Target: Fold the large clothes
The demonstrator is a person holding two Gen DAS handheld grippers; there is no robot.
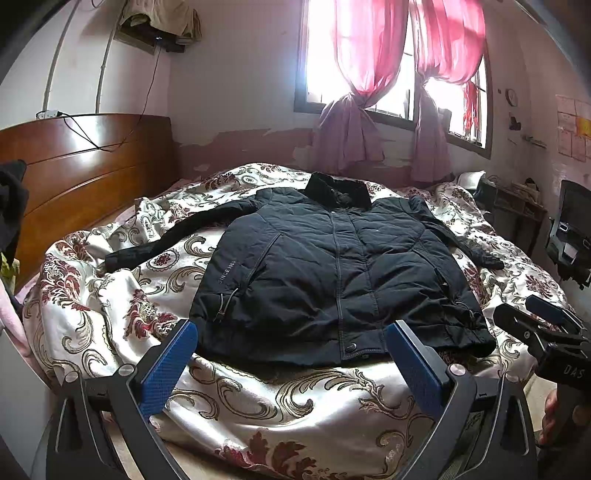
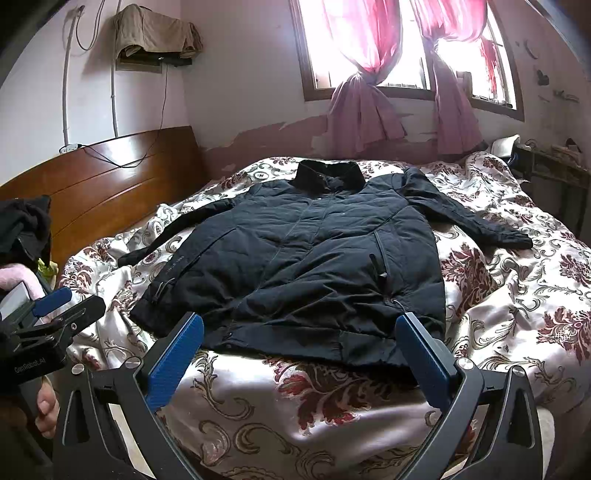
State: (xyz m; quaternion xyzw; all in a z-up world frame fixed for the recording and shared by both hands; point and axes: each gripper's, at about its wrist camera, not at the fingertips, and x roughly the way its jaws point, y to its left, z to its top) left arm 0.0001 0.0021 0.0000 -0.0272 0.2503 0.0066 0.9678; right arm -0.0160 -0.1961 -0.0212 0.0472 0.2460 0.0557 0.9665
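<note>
Two hand-held grippers, left [image 1: 291, 354] and right [image 2: 301, 347], both spread and empty. I find the jacket [image 1: 332, 266] flat on the bed [image 1: 295, 406], straight ahead, collar far, hem nearest; neither hand closer.

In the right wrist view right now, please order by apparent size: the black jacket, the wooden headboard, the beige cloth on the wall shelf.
1. black jacket, clearly the largest.
2. wooden headboard, smaller here, though it stands farther away and is partly cut off.
3. beige cloth, the smallest, also far away.
</note>
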